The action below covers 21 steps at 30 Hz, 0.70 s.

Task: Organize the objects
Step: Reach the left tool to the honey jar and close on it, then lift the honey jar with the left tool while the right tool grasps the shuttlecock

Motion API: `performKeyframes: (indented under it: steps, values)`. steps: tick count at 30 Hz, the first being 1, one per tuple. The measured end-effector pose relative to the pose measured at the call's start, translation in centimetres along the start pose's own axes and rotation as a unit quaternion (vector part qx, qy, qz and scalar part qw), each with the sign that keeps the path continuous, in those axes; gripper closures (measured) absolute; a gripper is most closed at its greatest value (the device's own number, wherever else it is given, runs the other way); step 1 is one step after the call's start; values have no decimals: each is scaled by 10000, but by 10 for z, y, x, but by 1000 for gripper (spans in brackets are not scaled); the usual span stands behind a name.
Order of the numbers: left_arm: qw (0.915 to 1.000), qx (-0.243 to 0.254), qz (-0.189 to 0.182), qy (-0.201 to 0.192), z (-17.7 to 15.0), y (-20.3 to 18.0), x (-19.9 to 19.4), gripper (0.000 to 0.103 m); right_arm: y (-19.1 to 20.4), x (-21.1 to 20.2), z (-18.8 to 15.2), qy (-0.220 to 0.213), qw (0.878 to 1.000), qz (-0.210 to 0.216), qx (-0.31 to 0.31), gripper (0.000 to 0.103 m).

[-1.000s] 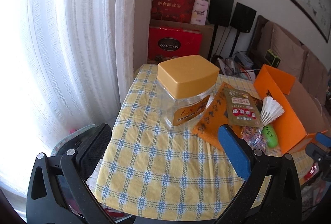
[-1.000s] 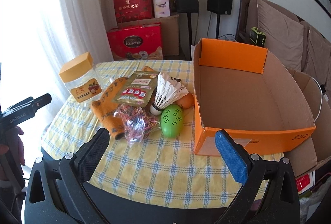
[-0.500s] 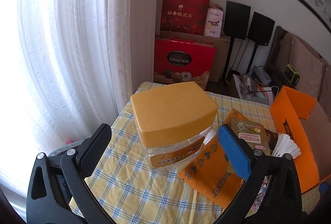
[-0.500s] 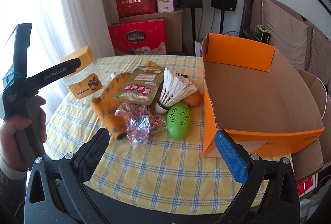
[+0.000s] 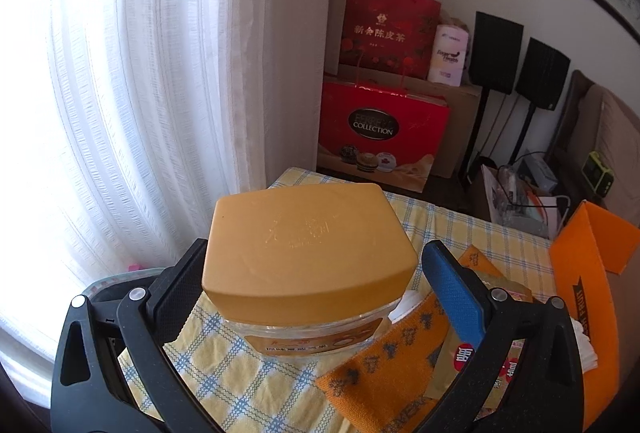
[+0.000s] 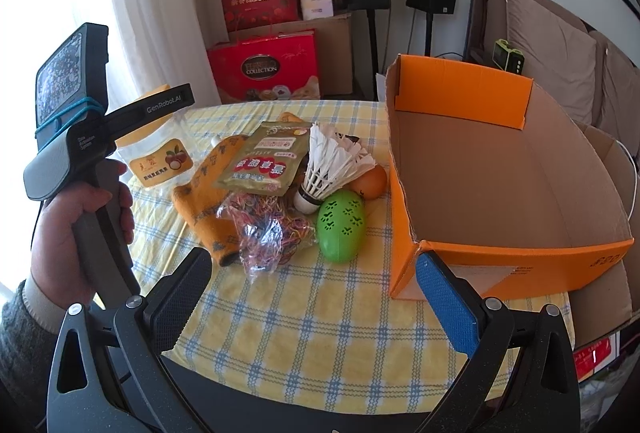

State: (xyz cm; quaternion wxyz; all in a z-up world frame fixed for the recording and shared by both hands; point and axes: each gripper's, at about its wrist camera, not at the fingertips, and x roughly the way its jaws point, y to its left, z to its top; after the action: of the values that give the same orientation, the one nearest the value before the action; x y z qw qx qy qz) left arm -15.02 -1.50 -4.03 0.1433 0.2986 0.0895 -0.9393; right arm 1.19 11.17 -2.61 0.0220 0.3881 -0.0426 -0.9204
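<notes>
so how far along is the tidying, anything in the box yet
Nothing looks packed yet: the orange box is empty. In hand: the left gripper is open around the yellow-lidded jar, not closed on it. The right gripper hangs open over the table. Left to do: jar, sock, snack pouch, rubber bands, shuttlecock, green egg and orange ball.

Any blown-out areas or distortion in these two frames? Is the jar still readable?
Left wrist view: window behind the curtain is blown out to white; jar is sharp, its lid lettering faint, the label mostly hidden; the wall bows with fisheye curvature. Right wrist view: overexposed at the left edge, the table evenly lit, the jar label legible, the box edges curved.
</notes>
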Motion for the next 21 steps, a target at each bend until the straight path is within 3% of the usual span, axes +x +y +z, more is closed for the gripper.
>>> performKeyframes:
  steps: [7, 8, 10, 21]
  values:
    - [9998, -138, 143, 57, 2, -5, 14, 0, -1, 4, -2, 83, 10000, -34, 11, 0]
    - [9998, -157, 130, 40, 3, -4, 15, 2, -1, 4, -2, 80, 10000, -37, 14, 0]
    - [9998, -137, 108, -11, 4, -1, 15, 16, -2, 4, -3, 92, 9999, -59, 12, 0]
    - [9949, -289, -945, 188, 23, 40, 8, 16, -2, 1, 2, 107, 9997, 190, 56, 0]
